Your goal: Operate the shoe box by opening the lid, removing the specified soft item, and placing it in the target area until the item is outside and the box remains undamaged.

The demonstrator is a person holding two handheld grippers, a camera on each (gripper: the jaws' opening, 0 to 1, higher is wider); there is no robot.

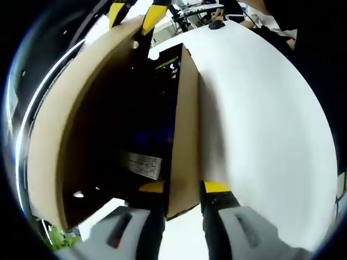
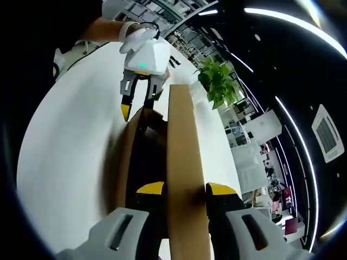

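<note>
Lid (image 2: 184,162) between right hand-held gripper (image 2: 184,188) jaws

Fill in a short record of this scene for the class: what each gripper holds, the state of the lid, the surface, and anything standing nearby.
left gripper: jaws astride the box wall
right gripper: jaws astride the raised lid
box: cardboard, open, interior dark, contents unclear
surface: white table
nearby: green plant beyond the table's far edge
</note>
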